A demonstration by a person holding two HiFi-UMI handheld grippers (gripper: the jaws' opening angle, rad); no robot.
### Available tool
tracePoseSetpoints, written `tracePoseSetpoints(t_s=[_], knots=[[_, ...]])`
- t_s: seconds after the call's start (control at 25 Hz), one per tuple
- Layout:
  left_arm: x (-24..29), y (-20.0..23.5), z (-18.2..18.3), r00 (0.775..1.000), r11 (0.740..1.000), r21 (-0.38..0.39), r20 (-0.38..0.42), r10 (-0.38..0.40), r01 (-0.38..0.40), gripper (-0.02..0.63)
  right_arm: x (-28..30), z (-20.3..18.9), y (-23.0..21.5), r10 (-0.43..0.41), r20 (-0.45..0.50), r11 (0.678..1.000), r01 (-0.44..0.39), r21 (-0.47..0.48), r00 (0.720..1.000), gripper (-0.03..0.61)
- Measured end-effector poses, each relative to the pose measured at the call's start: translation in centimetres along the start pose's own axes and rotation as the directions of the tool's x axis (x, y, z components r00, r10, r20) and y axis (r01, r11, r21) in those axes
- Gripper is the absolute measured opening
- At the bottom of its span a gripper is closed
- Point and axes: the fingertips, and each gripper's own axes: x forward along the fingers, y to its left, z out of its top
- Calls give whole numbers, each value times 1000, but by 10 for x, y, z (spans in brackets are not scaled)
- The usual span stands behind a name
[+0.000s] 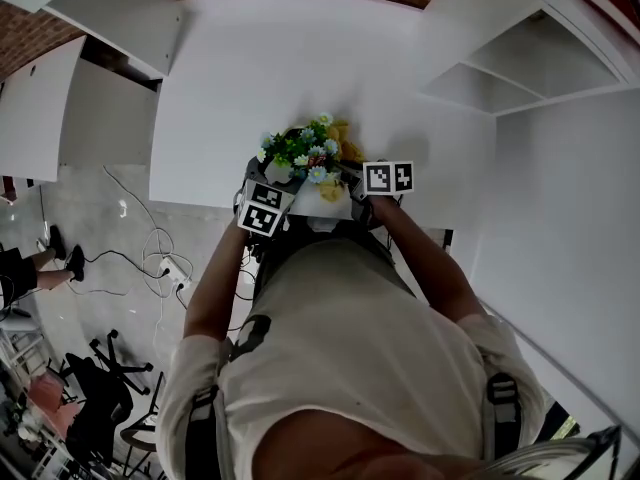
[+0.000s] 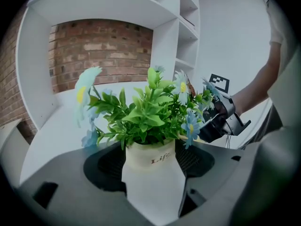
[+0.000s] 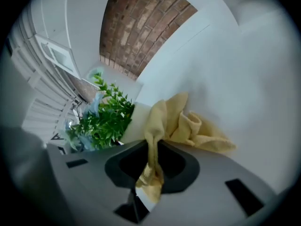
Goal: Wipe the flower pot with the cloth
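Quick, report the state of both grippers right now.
Left gripper: closed on the flower pot.
Right gripper: closed on the yellow cloth.

left hand-held gripper [image 2: 151, 164], right hand-held gripper [image 3: 150, 168]: clamped.

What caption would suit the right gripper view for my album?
Right hand-held gripper pinching a yellow cloth beside the white flower pot of green leaves.

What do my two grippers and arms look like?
Left gripper and right gripper share grey moulded bodies with dark textured pads. Each carries a white cube printed with black square markers. Arms come from a pale short-sleeved T-shirt; dark straps cross the shoulders.
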Motion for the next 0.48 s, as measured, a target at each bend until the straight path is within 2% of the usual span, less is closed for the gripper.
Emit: tracePoseSetpoints(t_s=[0.12,0.24,0.36,0.48], knots=[[-5,-1,6,1000,1000,16,-12,-13,13,333,1,-2,-3,-24,-26,1000,24,-11,999,63],[-12,1,9,999,999,-17,-13,-31,31,333,-7,4,1,-28,-19,999,28,-29,999,63],[-10,-3,5,998,998,-22,-22,-56,56,333,-23,31,21,44,78,999,-43,-20,996,63],[-9,-7,4,999,999,-9,-19,-49,49,333,-30,57,43,110,169,994,-109,-17,979,63]])
